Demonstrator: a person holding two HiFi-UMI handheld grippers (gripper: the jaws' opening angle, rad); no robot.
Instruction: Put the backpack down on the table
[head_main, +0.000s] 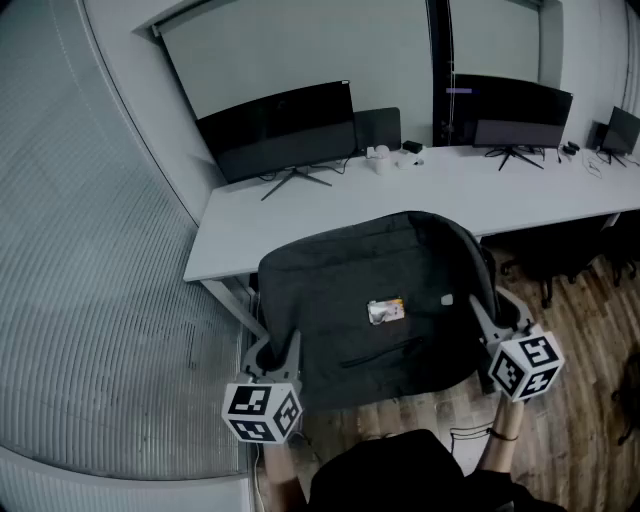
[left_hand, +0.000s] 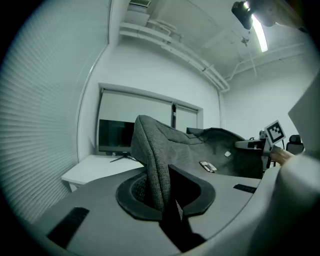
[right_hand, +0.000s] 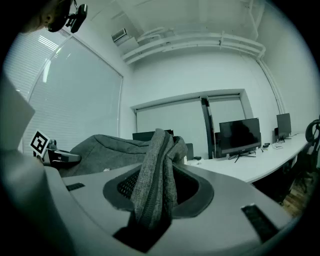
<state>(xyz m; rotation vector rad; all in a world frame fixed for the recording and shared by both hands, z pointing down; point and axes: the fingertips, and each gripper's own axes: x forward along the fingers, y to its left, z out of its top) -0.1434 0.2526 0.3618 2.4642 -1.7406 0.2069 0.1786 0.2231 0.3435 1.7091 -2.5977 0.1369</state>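
Note:
A dark grey fabric backpack (head_main: 380, 300) hangs flat between my two grippers, in front of the white table (head_main: 330, 215), with its far end over the table's near edge. My left gripper (head_main: 272, 362) is shut on the backpack's near left edge; the fabric (left_hand: 156, 170) rises out of its jaws. My right gripper (head_main: 492, 325) is shut on the right edge, where bunched fabric (right_hand: 157, 180) fills its jaws. A small pale label (head_main: 386, 311) sits on the backpack's top face.
Two dark monitors (head_main: 285, 130) (head_main: 512, 115) stand at the back of the table, with small white items (head_main: 385, 158) between them. A ribbed wall (head_main: 90, 280) is on the left. Wooden floor (head_main: 590, 330) and dark chairs (head_main: 560, 255) lie on the right.

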